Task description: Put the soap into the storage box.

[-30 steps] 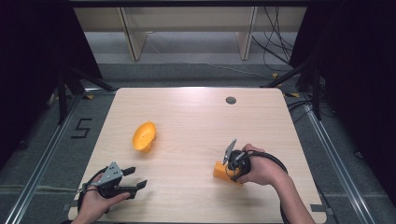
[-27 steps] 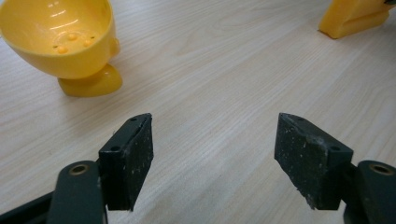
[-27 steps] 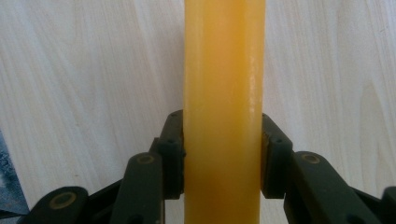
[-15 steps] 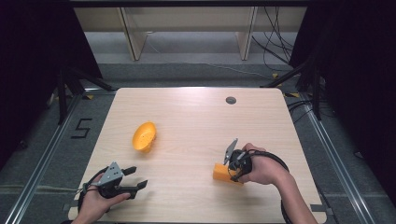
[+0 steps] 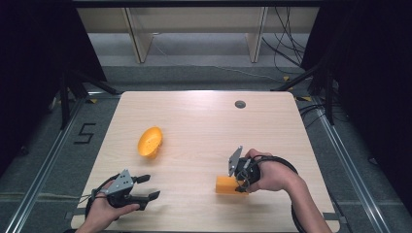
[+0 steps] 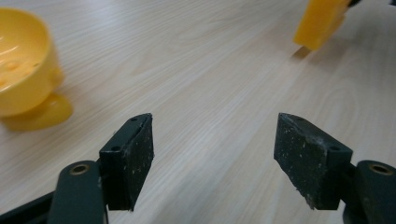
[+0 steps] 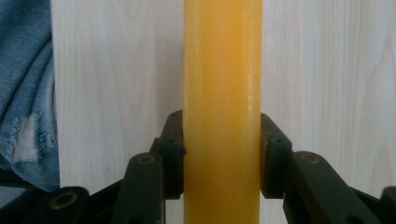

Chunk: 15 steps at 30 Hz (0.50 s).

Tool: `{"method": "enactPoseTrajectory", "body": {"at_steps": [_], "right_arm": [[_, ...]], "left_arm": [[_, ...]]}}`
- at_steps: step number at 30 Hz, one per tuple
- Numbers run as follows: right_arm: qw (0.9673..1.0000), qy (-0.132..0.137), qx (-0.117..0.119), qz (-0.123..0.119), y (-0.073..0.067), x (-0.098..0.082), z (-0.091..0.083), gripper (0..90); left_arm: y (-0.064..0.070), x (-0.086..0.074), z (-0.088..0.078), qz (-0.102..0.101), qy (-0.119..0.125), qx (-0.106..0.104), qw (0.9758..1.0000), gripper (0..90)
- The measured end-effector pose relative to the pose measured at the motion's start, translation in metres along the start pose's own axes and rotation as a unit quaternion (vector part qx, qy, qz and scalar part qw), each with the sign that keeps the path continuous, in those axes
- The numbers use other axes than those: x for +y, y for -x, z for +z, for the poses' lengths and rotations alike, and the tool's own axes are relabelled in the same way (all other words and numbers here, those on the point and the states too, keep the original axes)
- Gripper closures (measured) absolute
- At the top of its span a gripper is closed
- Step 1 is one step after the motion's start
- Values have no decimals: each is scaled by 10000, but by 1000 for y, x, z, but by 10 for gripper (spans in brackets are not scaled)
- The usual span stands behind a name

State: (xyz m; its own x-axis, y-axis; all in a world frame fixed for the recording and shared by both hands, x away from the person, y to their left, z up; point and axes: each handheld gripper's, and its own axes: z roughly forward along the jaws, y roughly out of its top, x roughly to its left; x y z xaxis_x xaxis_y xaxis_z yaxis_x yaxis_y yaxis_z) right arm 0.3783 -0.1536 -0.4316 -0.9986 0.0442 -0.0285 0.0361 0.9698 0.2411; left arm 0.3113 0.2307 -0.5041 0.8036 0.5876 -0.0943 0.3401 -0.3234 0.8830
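— Barely anything is shifting since a second ago: the right gripper (image 5: 239, 180) is sitting a touch nearer the front edge of the table (image 5: 204, 121), and the orange block (image 5: 228, 185) is coming along with it.

— And that block is still clamped, is it?

— It is. In the right gripper view the block (image 7: 222, 112) is running straight up between the two black jaws, both pads pressing flat against its sides, with pale wood showing on either side of it. In the high view the block is poking out to the left of the person's right hand (image 5: 265, 174), low over the table.

— What is the left gripper (image 5: 138, 189) doing?

— It is hovering near the front left corner, jaws standing wide apart and holding nothing. Its own view is looking across the wood between the pads (image 6: 128, 161), with the yellow bowl (image 6: 23, 65) off to one side and the block (image 6: 320, 21) well away, far ahead.

— So the bowl (image 5: 149, 141) is sitting alone?

— Yes, well apart from both grippers.
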Motion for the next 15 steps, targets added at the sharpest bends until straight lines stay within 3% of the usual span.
{"method": "enactPoseTrajectory", "body": {"at_steps": [1, 2, 3, 4, 6, 8, 11, 14, 15], "right_arm": [[9999, -97, -2, 85, -3, 3, -2, 619], [10000, 1, -7, -49, -4, 7, -2, 619], [9995, 73, 25, -317, -4, 12, -3, 619], [9995, 128, 29, -294, -6, 16, -4, 619], [9980, 261, 56, -569, -6, 23, -5, 619], [9988, 201, 60, -451, -9, 28, -7, 619], [9959, 292, 119, -850, -8, 41, -8, 619], [9984, 171, 99, -531, -12, 46, -11, 619], [9977, 176, 116, -640, -11, 48, -11, 619]], "left_arm": [[1, 4, 1, 101, -11, -107, 9999, 281], [3, 8, 4, 236, 60, -242, 9994, 281], [3, 8, 4, 236, 60, -242, 9994, 281], [9, 13, 9, 246, 64, -352, 9991, 282], [14, 22, 17, 529, 28, -538, 9971, 282], [17, 25, 20, 550, 2, -598, 9967, 281], [29, 39, 34, 780, -49, -860, 9932, 277], [37, 46, 43, 908, -46, -973, 9911, 273], [39, 48, 46, 970, -70, -1001, 9902, 273]]}}
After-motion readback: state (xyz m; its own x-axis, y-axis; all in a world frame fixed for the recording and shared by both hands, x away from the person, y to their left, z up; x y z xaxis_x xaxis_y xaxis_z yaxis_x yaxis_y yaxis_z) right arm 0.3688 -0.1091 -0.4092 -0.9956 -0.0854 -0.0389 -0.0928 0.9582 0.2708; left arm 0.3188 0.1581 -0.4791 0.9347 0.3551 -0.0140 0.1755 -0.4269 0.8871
